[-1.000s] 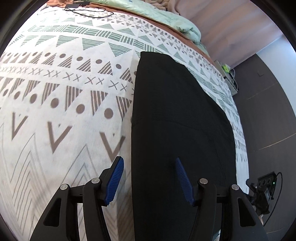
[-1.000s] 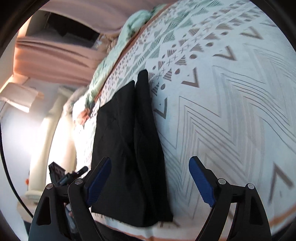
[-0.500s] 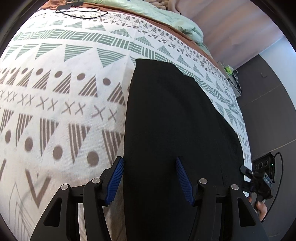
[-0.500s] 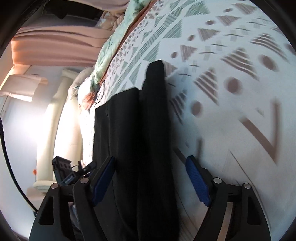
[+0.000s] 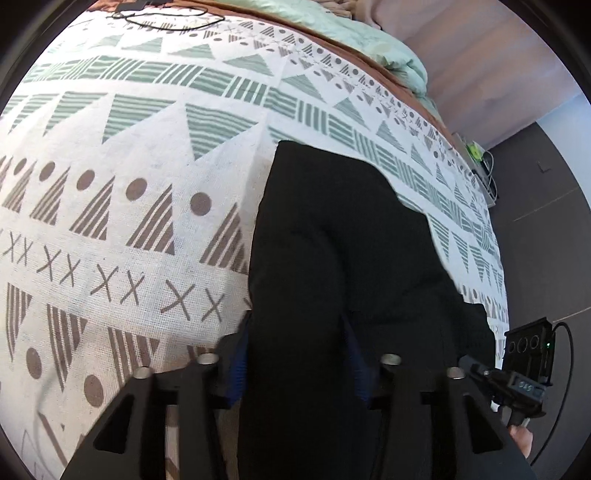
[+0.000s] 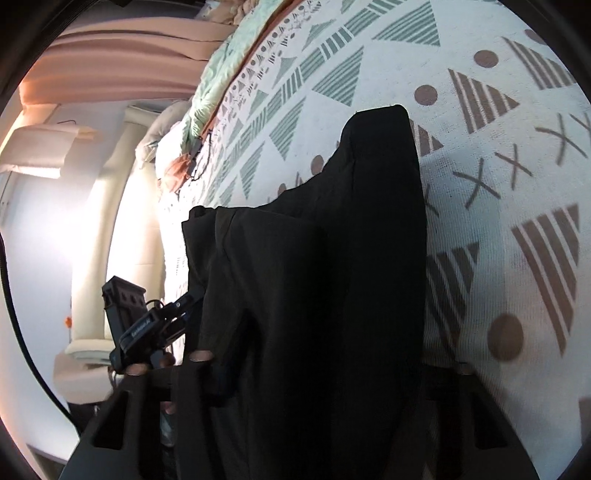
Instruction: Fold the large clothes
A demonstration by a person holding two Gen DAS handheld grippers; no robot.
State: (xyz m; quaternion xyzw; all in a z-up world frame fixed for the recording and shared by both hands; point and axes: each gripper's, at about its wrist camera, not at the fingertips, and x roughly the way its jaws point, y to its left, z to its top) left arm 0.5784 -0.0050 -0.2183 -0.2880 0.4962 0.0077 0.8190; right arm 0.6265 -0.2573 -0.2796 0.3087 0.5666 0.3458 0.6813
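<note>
A long black garment (image 5: 332, 240) lies folded lengthwise on a white bedspread (image 5: 147, 166) printed with triangles, dots and crosses, near the bed's right edge. My left gripper (image 5: 295, 332) is closing on the garment's near end. Its blue pads (image 5: 238, 356) press the bunched cloth from both sides. In the right wrist view the same garment (image 6: 332, 240) rises in folds over my right gripper (image 6: 325, 369). That gripper's jaws are closing with cloth between them, and the cloth hides the pads. Each view shows the other gripper beside the garment: the right one (image 5: 517, 369) and the left one (image 6: 140, 325).
A pale green quilt (image 5: 369, 37) lies crumpled along the far side of the bed, with a black cable (image 5: 166, 18) near it. Dark floor (image 5: 546, 240) runs along the bed's right edge. Curtains (image 6: 110, 55) hang beyond the bed.
Both grippers moved forward along the garment and narrowed their jaws onto it. The cloth, flat before, now bunches up between the pads and covers the right gripper's pads.
</note>
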